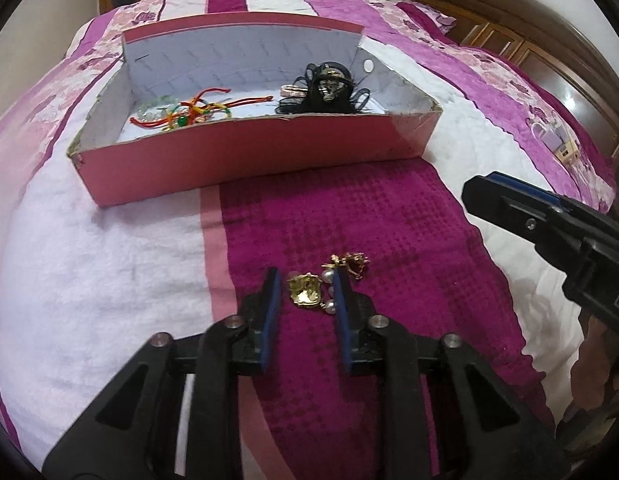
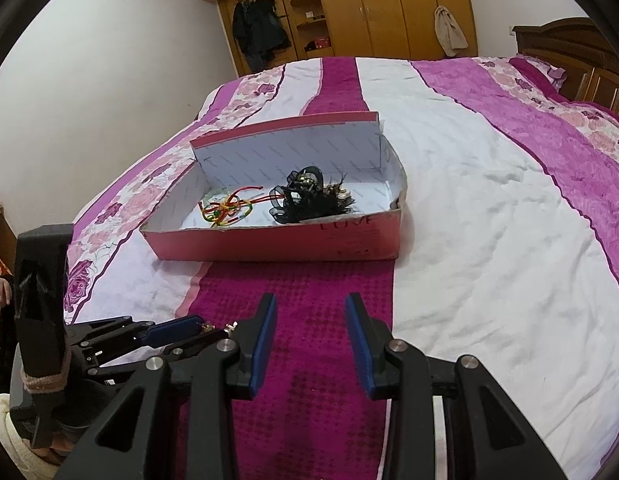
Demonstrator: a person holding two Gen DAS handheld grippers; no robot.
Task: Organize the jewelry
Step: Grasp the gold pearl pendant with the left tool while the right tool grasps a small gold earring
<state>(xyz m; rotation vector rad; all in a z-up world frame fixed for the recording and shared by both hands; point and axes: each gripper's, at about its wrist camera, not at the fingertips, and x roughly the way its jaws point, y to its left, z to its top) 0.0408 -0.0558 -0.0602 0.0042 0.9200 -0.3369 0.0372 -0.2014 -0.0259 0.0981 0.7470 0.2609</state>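
Note:
Gold and pearl earrings (image 1: 309, 293) lie on the magenta stripe of the bedspread. My left gripper (image 1: 307, 280) is open, its blue pads on either side of one gold piece; a second gold and red piece (image 1: 351, 262) lies just beyond the right pad. The pink cardboard box (image 1: 245, 156) (image 2: 277, 244) sits farther back and holds colourful cord bracelets (image 1: 189, 112) (image 2: 227, 208) and a black feathery hair ornament (image 1: 329, 90) (image 2: 305, 198). My right gripper (image 2: 311, 300) is open and empty above the bedspread; it also shows at the right of the left wrist view (image 1: 509, 196).
The bed carries a white, pink and magenta quilt (image 2: 489, 200). A wooden headboard (image 1: 509, 28) stands at the right, a wooden wardrobe (image 2: 369, 8) behind the bed. A small pale item (image 1: 553, 140) lies near the headboard.

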